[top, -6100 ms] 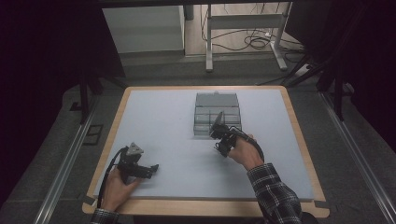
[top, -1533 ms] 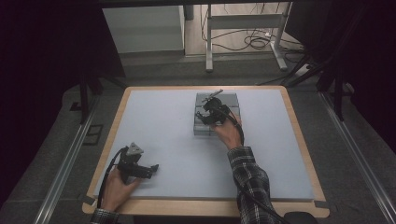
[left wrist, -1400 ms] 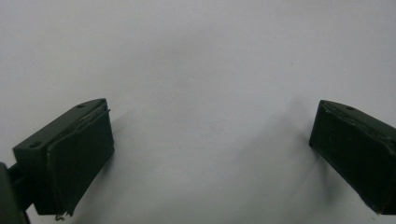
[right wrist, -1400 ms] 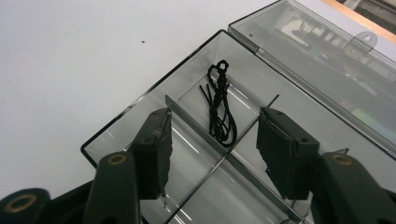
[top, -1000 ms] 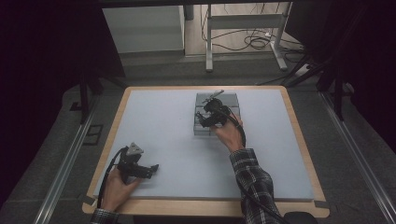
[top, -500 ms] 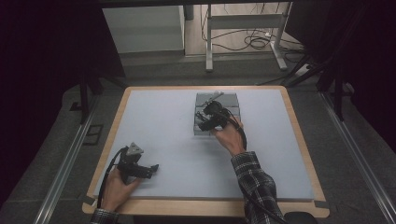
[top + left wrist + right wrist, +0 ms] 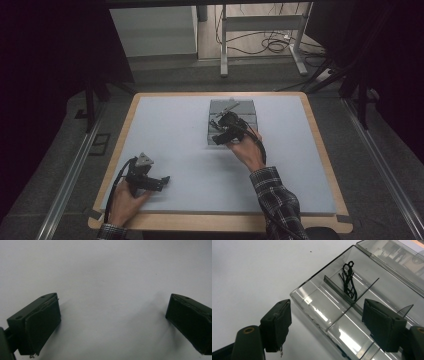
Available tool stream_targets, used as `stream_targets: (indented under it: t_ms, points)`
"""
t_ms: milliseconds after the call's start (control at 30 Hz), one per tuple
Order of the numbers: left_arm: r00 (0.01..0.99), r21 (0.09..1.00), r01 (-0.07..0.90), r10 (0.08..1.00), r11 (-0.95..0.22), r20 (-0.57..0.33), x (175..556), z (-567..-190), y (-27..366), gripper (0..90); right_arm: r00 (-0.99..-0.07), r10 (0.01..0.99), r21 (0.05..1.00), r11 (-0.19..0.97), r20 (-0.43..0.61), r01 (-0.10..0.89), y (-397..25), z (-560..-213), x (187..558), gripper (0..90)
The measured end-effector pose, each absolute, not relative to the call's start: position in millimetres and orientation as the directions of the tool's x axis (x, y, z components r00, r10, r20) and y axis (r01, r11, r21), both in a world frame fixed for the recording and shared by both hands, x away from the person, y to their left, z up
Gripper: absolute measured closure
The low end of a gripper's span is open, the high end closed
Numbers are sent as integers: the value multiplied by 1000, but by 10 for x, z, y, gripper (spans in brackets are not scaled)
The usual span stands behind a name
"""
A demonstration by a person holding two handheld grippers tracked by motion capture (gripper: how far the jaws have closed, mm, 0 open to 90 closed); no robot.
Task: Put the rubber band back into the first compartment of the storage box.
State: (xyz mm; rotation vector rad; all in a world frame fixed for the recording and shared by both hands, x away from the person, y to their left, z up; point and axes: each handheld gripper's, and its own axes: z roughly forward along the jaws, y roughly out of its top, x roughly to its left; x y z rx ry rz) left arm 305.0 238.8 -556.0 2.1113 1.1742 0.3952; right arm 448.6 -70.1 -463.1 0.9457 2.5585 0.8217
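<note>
The clear plastic box [image 7: 352, 307] sits on the far middle of the white table [image 7: 180, 130], its lid open. Thin walls split it into little rooms. One room holds a black twisty tie [image 7: 348, 280]. The right gripper [image 7: 327, 322] hangs over the box's near corner, jaws wide apart, holding nothing. The left gripper [image 7: 147, 177] rests far from the box, jaws apart too.

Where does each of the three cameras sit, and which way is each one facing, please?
High view: above the person's side, looking forward and down on the pale wood-edged table; both forearms, left tool and right tool show.
Left gripper view: on the left tool, facing bare table between its open black jaws.
Right gripper view: on the right tool, looking over the clear plastic divided box holding a black cord bundle.
Shared: the high and right gripper views both show the box.
</note>
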Motion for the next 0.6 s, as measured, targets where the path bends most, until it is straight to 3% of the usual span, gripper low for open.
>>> stream_targets:
  t_ms: [600]
  points:
    - [547, 689, 629, 835, -361, -62, 3050, -5560, 2387, 0, -763, 645, 609, 625, -50, 488, -767, -4605, 4285, 178]
